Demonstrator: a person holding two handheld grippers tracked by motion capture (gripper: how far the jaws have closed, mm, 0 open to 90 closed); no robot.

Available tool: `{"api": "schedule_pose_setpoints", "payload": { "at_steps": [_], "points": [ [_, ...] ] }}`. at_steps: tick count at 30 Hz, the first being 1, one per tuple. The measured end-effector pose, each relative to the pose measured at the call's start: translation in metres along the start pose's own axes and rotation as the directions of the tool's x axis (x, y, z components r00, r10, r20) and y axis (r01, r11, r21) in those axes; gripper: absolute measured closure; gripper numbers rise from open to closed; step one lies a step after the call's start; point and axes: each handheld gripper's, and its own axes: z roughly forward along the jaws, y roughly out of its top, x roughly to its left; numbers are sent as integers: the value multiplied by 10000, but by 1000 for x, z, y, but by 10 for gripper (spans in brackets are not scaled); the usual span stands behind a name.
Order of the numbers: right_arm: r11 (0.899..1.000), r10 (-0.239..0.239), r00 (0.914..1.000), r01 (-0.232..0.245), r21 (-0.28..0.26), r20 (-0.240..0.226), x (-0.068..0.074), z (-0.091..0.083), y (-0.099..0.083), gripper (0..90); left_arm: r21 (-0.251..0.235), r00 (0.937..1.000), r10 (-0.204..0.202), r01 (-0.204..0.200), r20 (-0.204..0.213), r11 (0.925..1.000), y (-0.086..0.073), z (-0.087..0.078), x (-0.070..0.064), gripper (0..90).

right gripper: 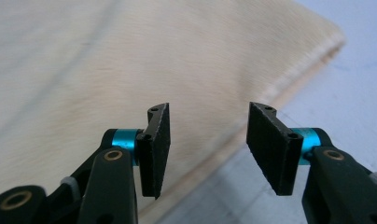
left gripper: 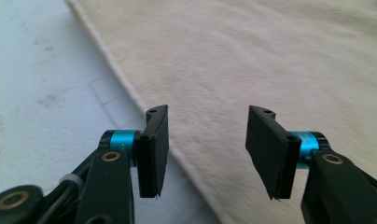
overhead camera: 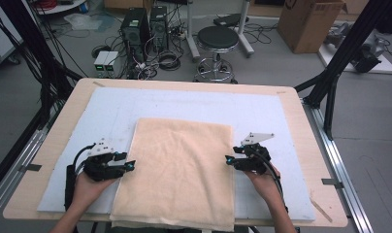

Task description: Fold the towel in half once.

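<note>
A peach towel [overhead camera: 179,170] lies flat on the pale blue mat [overhead camera: 184,104], its near end hanging a little over the table's front edge. My left gripper [overhead camera: 130,166] sits at the towel's left edge, open, with nothing between its jaws. In the left gripper view the towel [left gripper: 252,60] edge runs under the left gripper [left gripper: 207,140]. My right gripper [overhead camera: 229,159] is at the towel's right edge, also open. The right gripper view shows the towel [right gripper: 130,60] edge passing beneath the open right gripper [right gripper: 207,140].
The mat covers most of a wooden table [overhead camera: 301,116]. Beyond the table stand a black stool [overhead camera: 217,41], computer towers [overhead camera: 136,29], a cardboard box [overhead camera: 308,22] and cables on the floor. Black frame posts [overhead camera: 339,58] rise at the right.
</note>
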Motion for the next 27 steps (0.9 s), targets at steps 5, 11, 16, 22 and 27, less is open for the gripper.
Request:
{"api": "schedule_pose_setpoints", "payload": {
  "at_steps": [5,11,16,22,27],
  "points": [
    [9952,967,9953,-967,136,5,-19,19,-3,490,349,9946,-1020,1027,-209,9941,4,19,10,477],
    [9942,1066,9940,-1061,188,-239,-22,24,1,646,154,9862,-1585,1594,-471,9871,5,26,13,634],
    [9928,1133,9897,-1093,497,-872,-24,29,9,831,60,9837,-1788,1789,-168,9838,5,29,15,818],
    [9934,992,9934,-956,629,-573,-30,31,16,846,-118,9806,-1956,1954,-118,9806,7,32,20,843],
    [9946,617,9979,-597,848,-219,-37,36,30,847,-73,9800,-1969,1968,-297,9804,15,39,25,847]
  ]
}}
